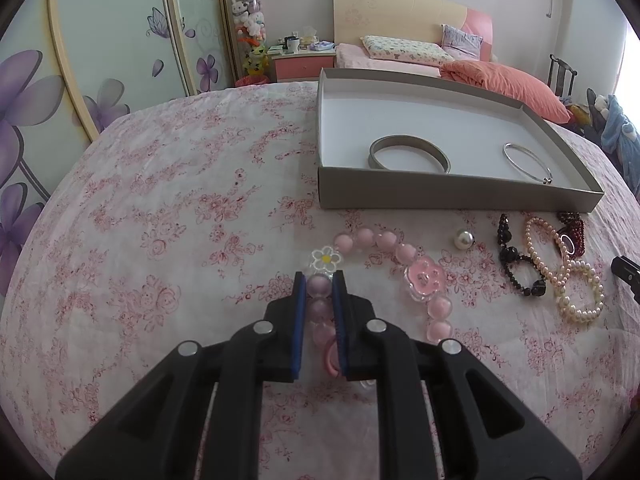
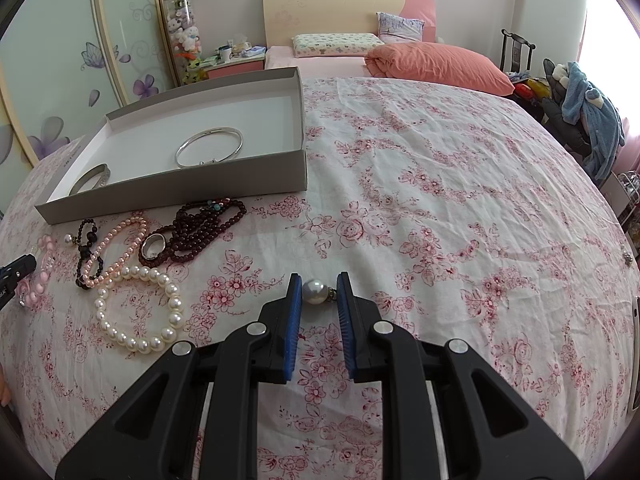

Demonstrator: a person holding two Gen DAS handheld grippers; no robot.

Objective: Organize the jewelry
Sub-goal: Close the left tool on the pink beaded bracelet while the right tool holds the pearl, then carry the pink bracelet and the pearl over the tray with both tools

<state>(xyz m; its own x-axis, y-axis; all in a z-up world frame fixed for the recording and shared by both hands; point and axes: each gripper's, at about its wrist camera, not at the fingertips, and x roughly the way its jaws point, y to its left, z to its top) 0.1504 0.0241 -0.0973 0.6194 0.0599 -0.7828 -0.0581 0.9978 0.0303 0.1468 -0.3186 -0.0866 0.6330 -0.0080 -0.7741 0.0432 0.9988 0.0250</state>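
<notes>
My left gripper (image 1: 319, 280) is shut on a pink bead bracelet (image 1: 386, 240), with its beads pinched between the blue pads. The rest of the strand, with a white flower charm (image 1: 327, 259) and a pink flower charm (image 1: 425, 280), lies on the floral bedspread. My right gripper (image 2: 319, 286) is shut on a pearl earring (image 2: 315, 291) just above the cloth. A second pearl earring (image 1: 463, 239) lies loose. The grey box (image 1: 460, 194) holds a wide metal bangle (image 1: 408, 154) and a thin silver bangle (image 1: 528, 162).
Between the grippers lie a black bead bracelet (image 2: 86, 256), a pink pearl strand (image 2: 120, 248), a white pearl bracelet (image 2: 140, 312), dark red beads (image 2: 200, 228) and a ring (image 2: 154, 246). The bedspread's right half (image 2: 460, 200) is bare. A bed with pillows stands behind.
</notes>
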